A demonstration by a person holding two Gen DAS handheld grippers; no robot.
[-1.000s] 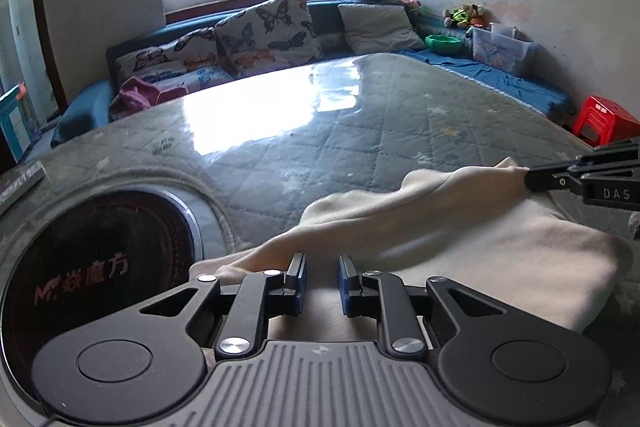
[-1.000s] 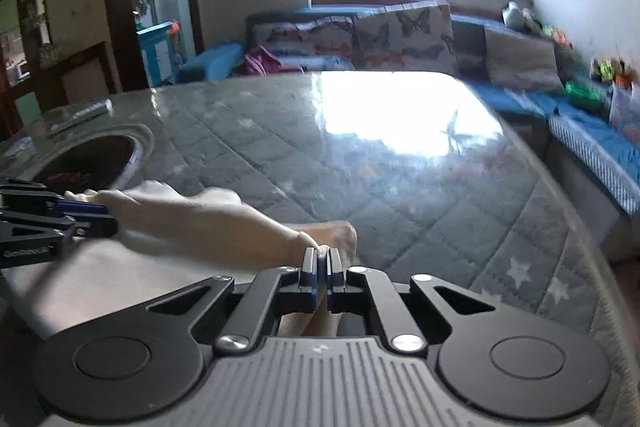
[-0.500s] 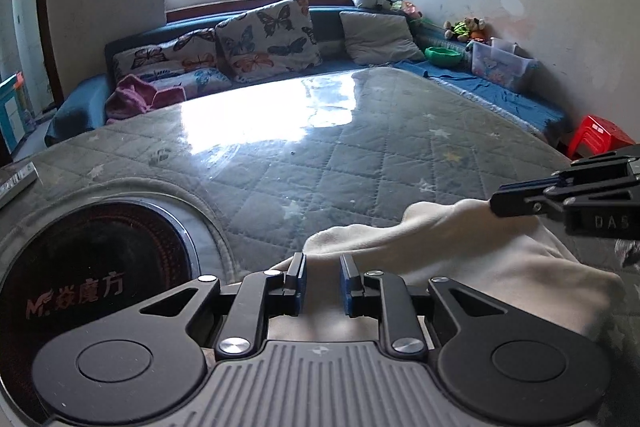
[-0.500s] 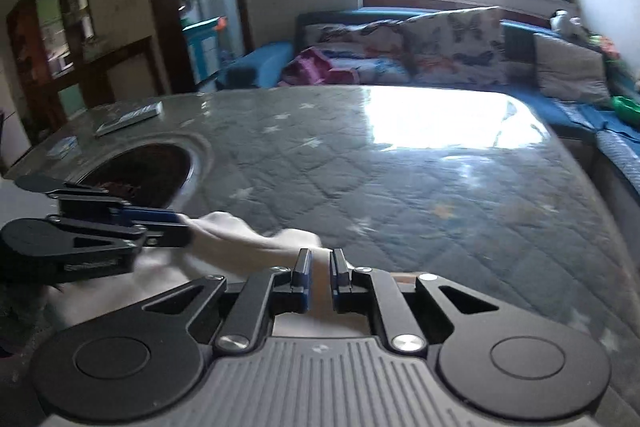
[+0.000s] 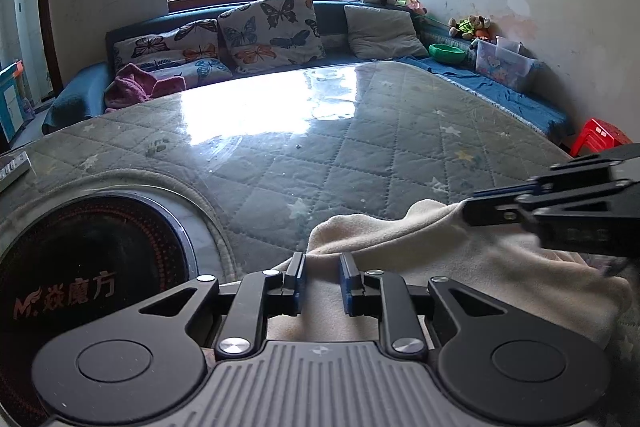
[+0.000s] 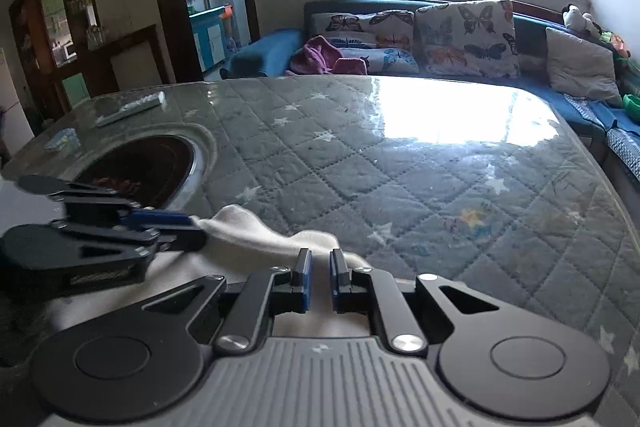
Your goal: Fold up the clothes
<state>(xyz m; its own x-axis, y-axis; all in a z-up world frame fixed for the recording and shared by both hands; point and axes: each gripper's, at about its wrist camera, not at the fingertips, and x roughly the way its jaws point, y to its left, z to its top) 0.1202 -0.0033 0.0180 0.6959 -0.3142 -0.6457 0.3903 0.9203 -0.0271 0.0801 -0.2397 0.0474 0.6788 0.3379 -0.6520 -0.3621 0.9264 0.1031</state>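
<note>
Right tongs [image 6: 319, 279] opened — cooktop [image 5: 80, 267] reads "M".

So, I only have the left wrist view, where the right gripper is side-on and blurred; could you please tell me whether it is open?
Observer: Open. The right wrist view shows a clear gap between the blue pads of the right gripper, with the cream garment lying under them.
Operator: Thank you. Is anything on the table past the hob?
Observer: Yes, a small light-blue item lies near the table edge, beyond the hob and left of the remote.
Operator: And behind that?
Observer: An open doorway into another room.
</note>
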